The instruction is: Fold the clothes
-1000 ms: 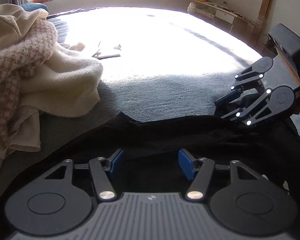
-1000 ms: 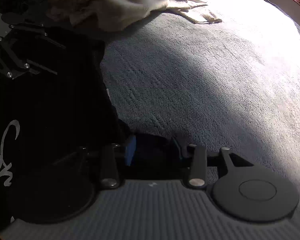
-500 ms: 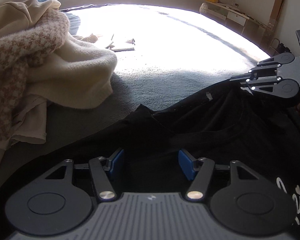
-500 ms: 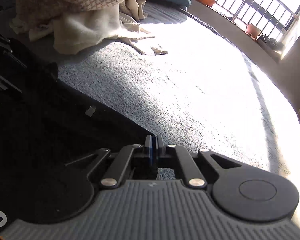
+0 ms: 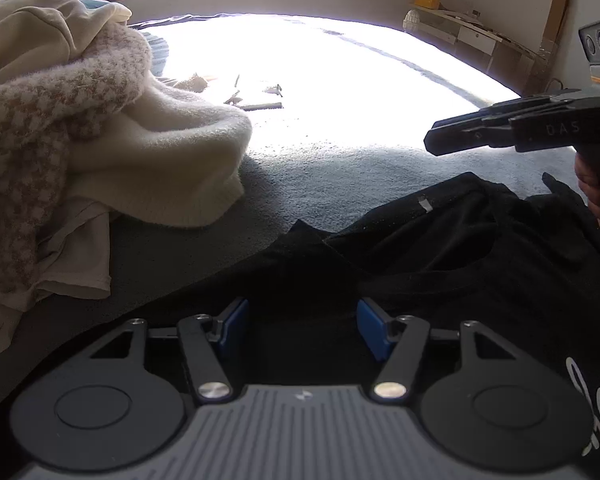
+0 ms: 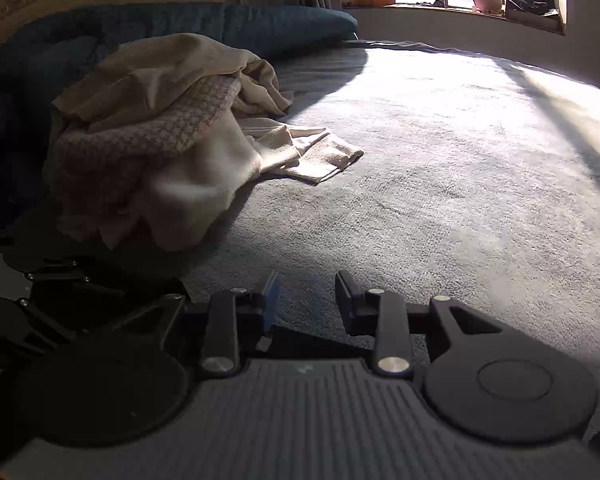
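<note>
Your black T-shirt [image 5: 480, 264] lies crumpled on the bed [image 6: 440, 184], under and just ahead of the left tool [image 5: 300, 328], whose jaws stand apart with dark cloth between them, unpinched. It looks light, limp and clingy; take it at a shoulder seam beside the collar. The right tool [image 6: 307, 300] is opening, empty. The cream clothes pile [image 5: 100, 148] left of your left tool crowds spreading room.
</note>
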The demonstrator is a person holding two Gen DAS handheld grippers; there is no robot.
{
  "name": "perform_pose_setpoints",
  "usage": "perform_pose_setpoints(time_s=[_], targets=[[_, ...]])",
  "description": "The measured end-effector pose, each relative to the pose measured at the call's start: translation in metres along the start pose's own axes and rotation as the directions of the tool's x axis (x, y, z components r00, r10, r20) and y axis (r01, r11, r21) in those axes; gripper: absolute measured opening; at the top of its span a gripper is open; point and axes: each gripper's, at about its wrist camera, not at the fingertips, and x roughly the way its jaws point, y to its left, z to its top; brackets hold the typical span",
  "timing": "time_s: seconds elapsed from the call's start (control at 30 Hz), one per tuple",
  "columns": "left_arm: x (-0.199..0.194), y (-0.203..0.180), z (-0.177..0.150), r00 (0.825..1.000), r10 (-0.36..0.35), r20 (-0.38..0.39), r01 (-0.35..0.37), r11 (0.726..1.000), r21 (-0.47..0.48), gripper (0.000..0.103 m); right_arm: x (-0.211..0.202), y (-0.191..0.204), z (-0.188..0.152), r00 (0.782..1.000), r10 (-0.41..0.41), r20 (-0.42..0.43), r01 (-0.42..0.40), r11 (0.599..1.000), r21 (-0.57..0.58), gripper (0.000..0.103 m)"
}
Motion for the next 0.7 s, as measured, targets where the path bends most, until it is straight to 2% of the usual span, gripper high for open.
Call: perform_pose_setpoints(time_s=[0.1,0.2,0.33,0.47,0.57,0.63,0.67,0.7], targets=[[-0.002,0.007,-0.002,1.000,0.000,0.000,0.000,1.000,-0.012,0.061,0.042,0.032,0.008,0.986,0.131,-0.103,-0.142,0.983,-0.113,0.031],[-0.004,0.010,-0.006,1.000,-0.009,-0.001,0.009,1.000,-0.002,0.061,0.070,0.047,0.015,0.965,0.182,-0.188,-0.210,0.968,-0.139,0.031],[-0.004,0.010,-0.012,1.000,-0.013,0.004,0.013,1.000,0.020,0.062,0.087,0.046,0.025,0.932,0.278,-0.232,-0.292,0.956,-0.031,0.031],[-0.006,0.011,-0.015,1.000,-0.025,0.015,0.024,0.999,0.024,0.063,0.095,0.041,0.032,0.910,0.336,-0.242,-0.324,0.942,0.090,0.031],[-0.006,0.012,-0.016,0.999,-0.029,0.019,0.028,0.999,0.028,0.063,0.105,0.040,0.031,0.904,0.330,-0.271,-0.302,0.943,0.138,0.031],[-0.006,0.012,-0.017,0.999,-0.028,0.020,0.027,0.999,0.035,0.063,0.109,0.054,0.024,0.908,0.276,-0.316,-0.275,0.960,0.049,0.031],[-0.007,0.012,-0.017,0.999,-0.026,0.021,0.025,0.999,0.040,0.063,0.107,0.064,0.021,0.917,0.242,-0.318,-0.264,0.964,-0.028,0.028],[-0.007,0.012,-0.018,1.000,-0.021,0.022,0.020,0.999,0.045,0.063,0.104,0.073,0.018,0.925,0.209,-0.316,-0.251,0.963,-0.099,0.010]])
